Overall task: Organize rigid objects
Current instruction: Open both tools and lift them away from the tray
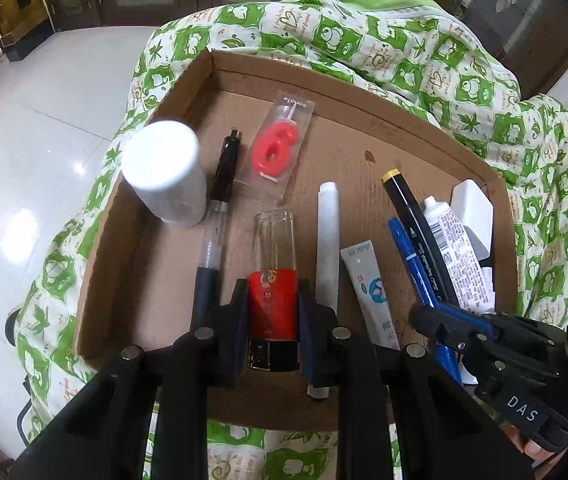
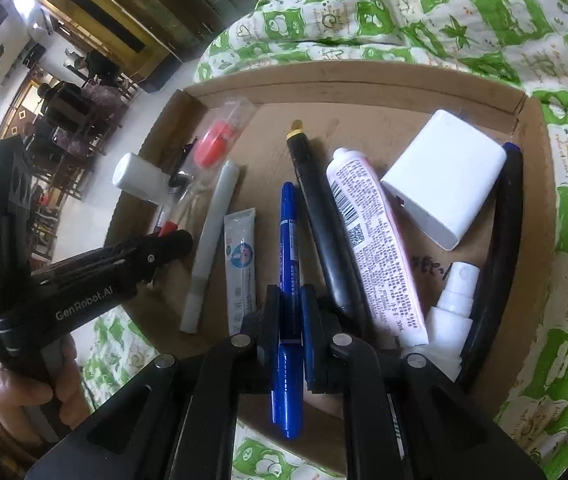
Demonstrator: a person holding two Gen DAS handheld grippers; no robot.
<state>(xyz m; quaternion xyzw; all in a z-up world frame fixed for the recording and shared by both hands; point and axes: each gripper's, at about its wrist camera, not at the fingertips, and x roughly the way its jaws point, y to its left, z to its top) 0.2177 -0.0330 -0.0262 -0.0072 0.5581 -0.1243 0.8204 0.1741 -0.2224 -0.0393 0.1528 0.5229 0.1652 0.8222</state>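
1. nearest the lens in the left wrist view, the left gripper (image 1: 273, 312) is closed on a small bottle (image 1: 272, 280): clear glass above, a red label below, a dark gold-edged cap toward the camera. it is held low over the cardboard tray (image 1: 364, 128).
2. in the right wrist view, the right gripper (image 2: 290, 320) is clamped shut on a blue marker (image 2: 288, 280), a slim glossy plastic barrel with printed lettering, pointing away along the fingers.
3. the step in hand is judged to be placement: both items are gripped over the tray floor and are being lined up with the row already laid there.
4. next, each piece would need to be lowered flat and parallel to its neighbours, and the jaws eased apart only once it is resting. the glass is round and smooth, so rolling is to be expected.
5. just beside the marker lie a soft white ointment tube (image 2: 240, 256), a matte white stick (image 2: 211, 240), a black marker with a yellow end (image 2: 320, 224) and a printed tube (image 2: 372, 240).
6. further off are a smooth white rectangular block (image 2: 440, 176), a white cylinder (image 1: 163, 172), a black-capped pen (image 1: 219, 204) and a red "6" candle in clear wrap (image 1: 275, 148).
7. the tray is corrugated, with low walls, and rests on a green-and-white patterned cloth (image 1: 424, 40).
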